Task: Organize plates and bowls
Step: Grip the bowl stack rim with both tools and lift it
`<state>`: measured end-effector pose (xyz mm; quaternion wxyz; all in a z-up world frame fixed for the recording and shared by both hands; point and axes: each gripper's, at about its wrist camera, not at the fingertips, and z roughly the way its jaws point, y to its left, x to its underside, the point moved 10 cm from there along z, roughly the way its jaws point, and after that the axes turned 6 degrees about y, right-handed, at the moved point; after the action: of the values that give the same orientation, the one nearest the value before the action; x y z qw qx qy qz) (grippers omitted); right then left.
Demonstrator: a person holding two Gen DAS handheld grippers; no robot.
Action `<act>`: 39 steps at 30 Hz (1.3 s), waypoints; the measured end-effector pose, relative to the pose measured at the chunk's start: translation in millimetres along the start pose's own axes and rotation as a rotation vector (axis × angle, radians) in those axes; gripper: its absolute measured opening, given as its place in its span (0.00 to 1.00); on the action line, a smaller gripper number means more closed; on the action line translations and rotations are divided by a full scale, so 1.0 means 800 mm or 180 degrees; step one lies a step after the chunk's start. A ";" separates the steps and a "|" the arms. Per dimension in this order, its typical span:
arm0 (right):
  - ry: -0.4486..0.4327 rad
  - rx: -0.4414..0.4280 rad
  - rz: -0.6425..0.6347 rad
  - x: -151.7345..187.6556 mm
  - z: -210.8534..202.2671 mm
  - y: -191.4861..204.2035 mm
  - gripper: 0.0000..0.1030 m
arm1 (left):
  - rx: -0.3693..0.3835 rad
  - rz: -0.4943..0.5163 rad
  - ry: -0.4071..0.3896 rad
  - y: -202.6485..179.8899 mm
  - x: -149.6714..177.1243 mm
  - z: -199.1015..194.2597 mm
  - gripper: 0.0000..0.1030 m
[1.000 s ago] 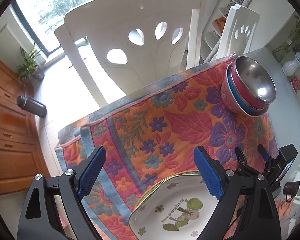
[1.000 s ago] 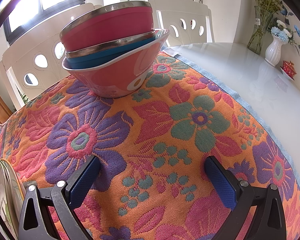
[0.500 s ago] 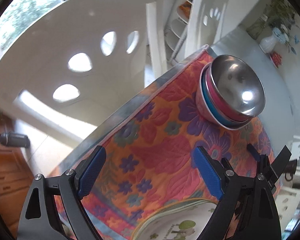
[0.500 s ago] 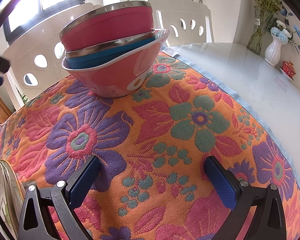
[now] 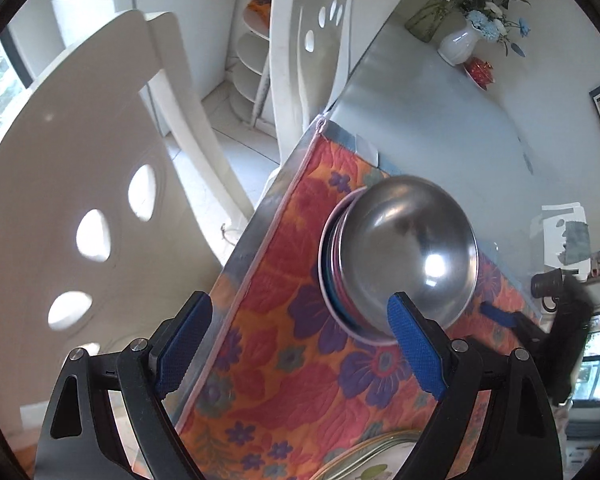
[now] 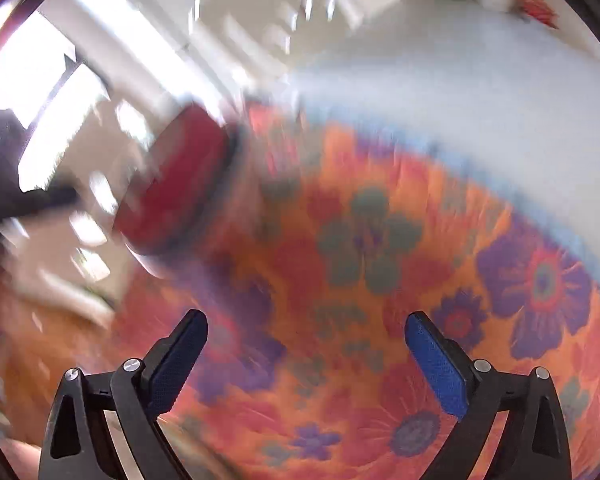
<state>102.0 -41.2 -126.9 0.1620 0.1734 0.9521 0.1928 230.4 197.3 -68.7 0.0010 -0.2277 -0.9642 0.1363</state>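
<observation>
A stack of bowls (image 5: 404, 256), steel inside with red, blue and pink shells, stands on the floral cloth (image 5: 300, 376) near its far corner. My left gripper (image 5: 300, 312) hangs open above the cloth's edge, its right pad (image 5: 416, 352) just in front of the stack, nothing between the pads. The rim of a white plate stack (image 5: 372, 464) shows at the bottom. In the blurred right wrist view the bowl stack (image 6: 180, 184) sits left of centre, and my right gripper (image 6: 306, 330) is open over the cloth (image 6: 380, 280), empty.
Two white chairs (image 5: 60, 184) (image 5: 304, 52) stand past the cloth's edge. The bare white tabletop (image 5: 440, 120) carries a white vase of flowers (image 5: 460, 42) and a small red dish (image 5: 478, 70). The right gripper (image 5: 540, 328) shows dark at the left wrist view's right side.
My left gripper swung and rolled towards the bowl stack, which now sits close before its right pad; the plates slid to the bottom edge. My right gripper rose and rolled, blurring its view.
</observation>
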 end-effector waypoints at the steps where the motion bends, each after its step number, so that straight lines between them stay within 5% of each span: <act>1: -0.0139 -0.0102 0.0093 -0.019 -0.021 0.008 0.97 | 0.0021 0.0023 0.0020 -0.001 -0.006 0.005 0.86; 5: -0.0457 -0.0395 0.0249 -0.092 -0.063 0.046 1.00 | 0.0065 0.0024 0.0134 0.001 -0.022 0.032 0.86; 9: -0.0021 -0.0112 0.0084 -0.113 -0.001 0.060 1.00 | 0.0240 -0.0017 0.0245 -0.003 -0.030 0.061 0.86; 16: 0.0347 -0.0387 0.0573 -0.088 0.084 0.033 0.96 | 0.0295 -0.0057 0.0420 -0.008 -0.022 0.103 0.84; 22: 0.0477 -0.0920 0.0793 -0.068 0.116 0.044 0.65 | 0.0622 0.0018 0.0367 -0.030 -0.019 0.102 0.45; 24: 0.0447 -0.0872 0.0797 -0.066 0.118 0.045 0.61 | 0.0677 0.0091 0.0354 -0.041 -0.019 0.099 0.37; 30: 0.0525 -0.0621 0.0817 -0.066 0.118 0.053 0.60 | 0.0429 0.0247 0.0296 -0.051 -0.018 0.091 0.36; 39: 0.0534 -0.0659 0.1153 -0.043 0.090 0.058 0.60 | 0.0418 0.0228 0.0270 -0.059 0.003 0.062 0.35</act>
<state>171.7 7.6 -161.8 0.0619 0.3074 0.8907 0.3292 204.4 145.2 -104.5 0.0518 -0.2670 -0.9435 0.1894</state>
